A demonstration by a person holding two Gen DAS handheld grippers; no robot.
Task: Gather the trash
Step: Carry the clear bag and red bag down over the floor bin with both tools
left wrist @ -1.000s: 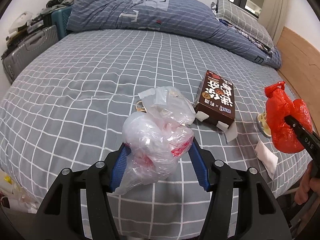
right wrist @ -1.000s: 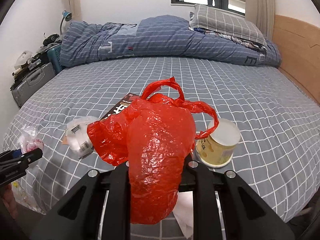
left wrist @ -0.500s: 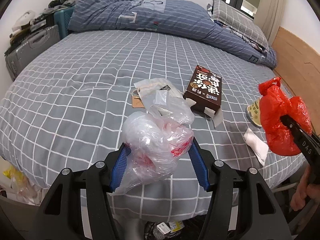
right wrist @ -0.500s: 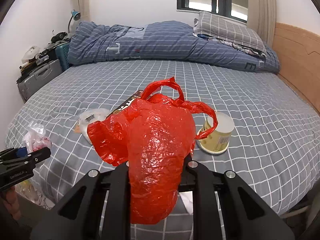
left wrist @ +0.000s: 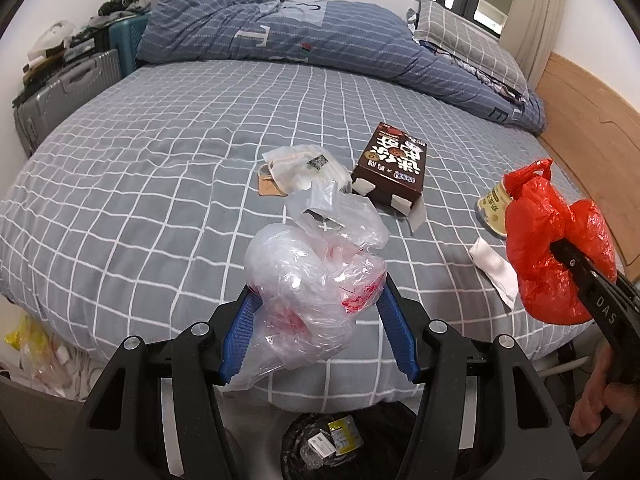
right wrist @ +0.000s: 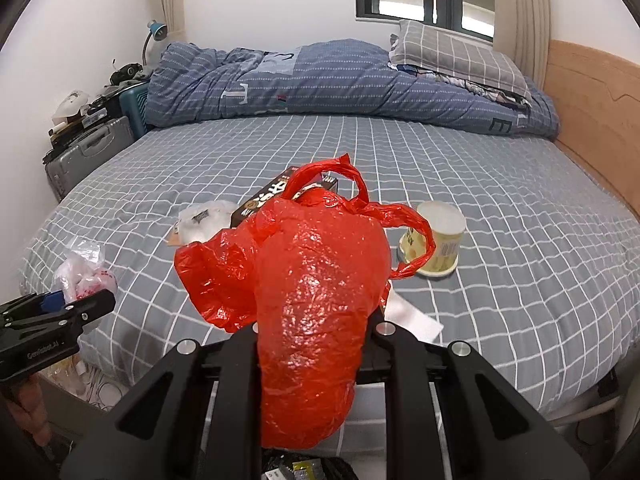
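Your left wrist view shows a black bin (left wrist: 340, 444) with wrappers below the bed edge; the right wrist view catches only its rim at the bottom. Your left gripper (left wrist: 320, 300) pinches a clear bag (left wrist: 308, 284) between blue pads, held just off the foot of the bed (left wrist: 140, 168). Your right gripper (right wrist: 316, 332) is clamped on a red bag (right wrist: 316, 292), held up beside the left; in the left view its finger reads "DAS" and your right hand (left wrist: 600, 396) shows under it. Beyond, on the bed, lie a white tissue (left wrist: 496, 268), a yellow cup (right wrist: 436, 240) that only the right view shows whole, a brown box (left wrist: 392, 164) with Chinese lettering, and a clear wrapper (left wrist: 304, 168) with a black label. A suitcase (right wrist: 88, 152) stands far left.
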